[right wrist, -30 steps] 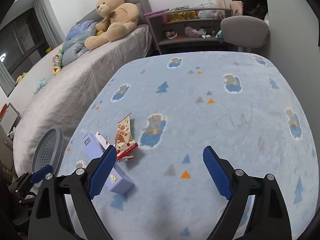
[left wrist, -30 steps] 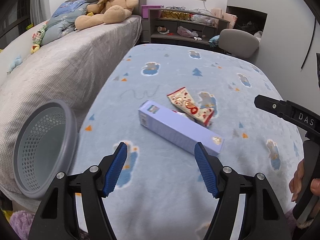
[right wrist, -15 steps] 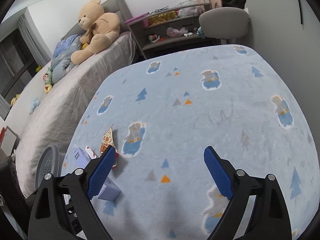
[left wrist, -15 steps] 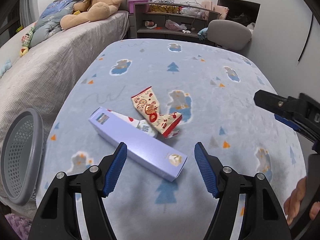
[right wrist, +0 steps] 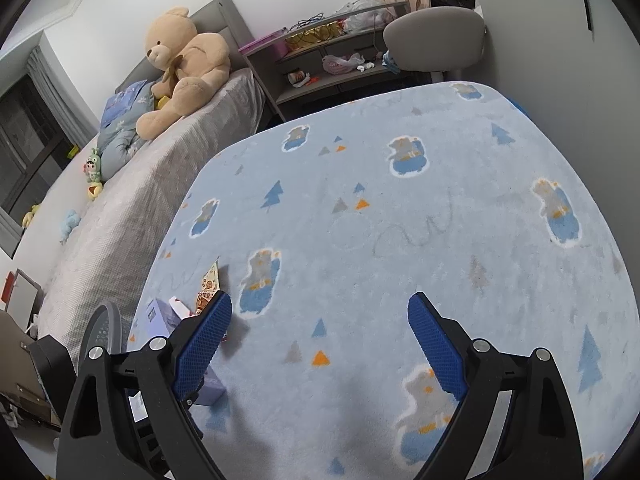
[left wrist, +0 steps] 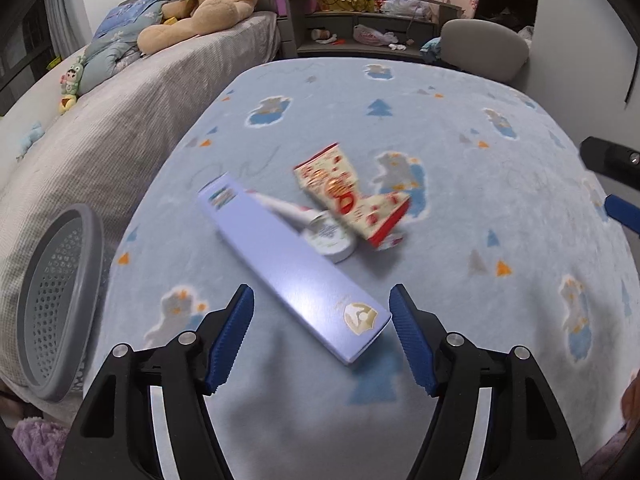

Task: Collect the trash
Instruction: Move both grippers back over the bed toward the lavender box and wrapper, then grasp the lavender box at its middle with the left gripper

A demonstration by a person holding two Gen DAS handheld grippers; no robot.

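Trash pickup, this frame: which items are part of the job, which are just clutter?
Job:
- purple box
- red snack wrapper
- white tube
- grey basket, beside the table
- left gripper, open above the box
- right gripper, open, nothing between its fingers

Clutter:
- teddy bear
- small green toy
- grey chair
- shelf

One box (left wrist: 294,268), one wrapper (left wrist: 352,196), one basket (left wrist: 56,300)

Even indoor light, soft shadows, slight motion blur (fisheye-bent edges)
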